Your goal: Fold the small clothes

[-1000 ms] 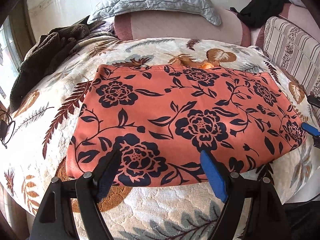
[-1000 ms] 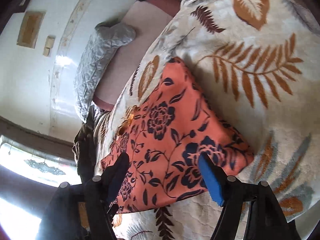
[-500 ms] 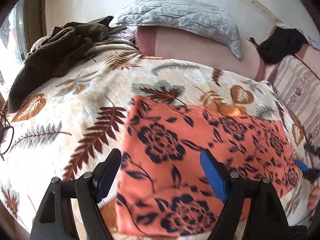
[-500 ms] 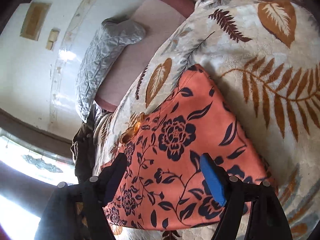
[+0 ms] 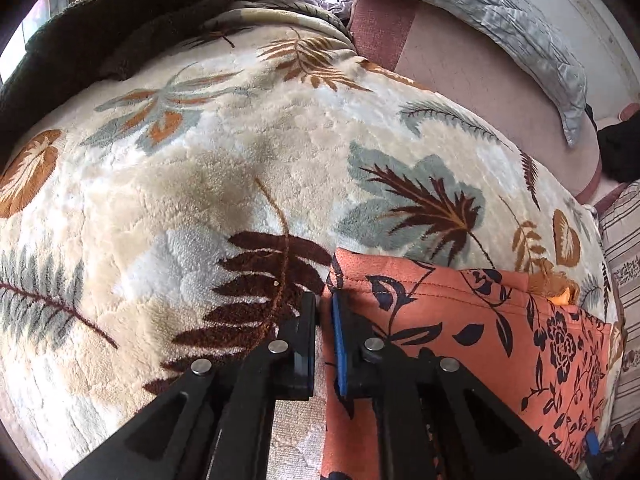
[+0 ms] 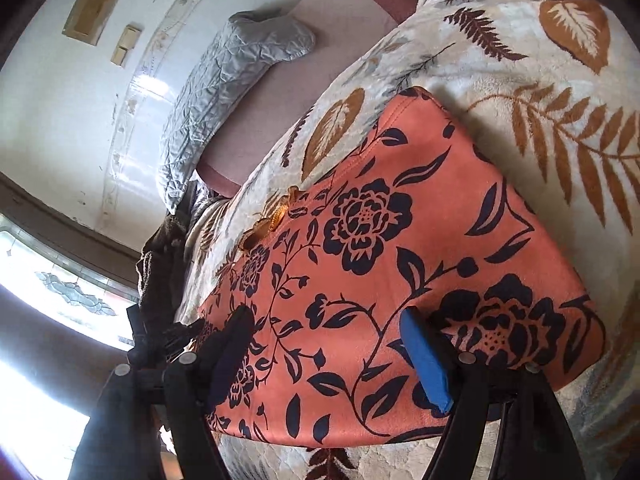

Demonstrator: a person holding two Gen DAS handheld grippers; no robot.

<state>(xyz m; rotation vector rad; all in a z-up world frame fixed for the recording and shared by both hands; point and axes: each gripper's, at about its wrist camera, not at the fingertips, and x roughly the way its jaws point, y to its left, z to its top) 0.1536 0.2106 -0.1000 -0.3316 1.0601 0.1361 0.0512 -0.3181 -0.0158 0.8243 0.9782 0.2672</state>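
Note:
An orange garment with a dark navy flower print [image 5: 500,332] lies flat on a cream leaf-patterned blanket [image 5: 224,184]. My left gripper [image 5: 325,300] has its jaws nearly closed, pinching the garment's far left corner. My right gripper [image 6: 328,328] is open and empty, hovering over the garment [image 6: 392,260] near its front right part. The left gripper shows as a dark shape at the garment's far end in the right wrist view [image 6: 160,332].
A grey quilted pillow [image 5: 480,12] lies on a pink headboard cushion [image 5: 480,92] at the back. A dark brown fleece [image 5: 120,20] is heaped at the back left. A striped cushion [image 5: 624,260] is at the right edge.
My left gripper moved left and forward to the garment's far left corner and closed on it. My right gripper came closer over the garment and stayed open.

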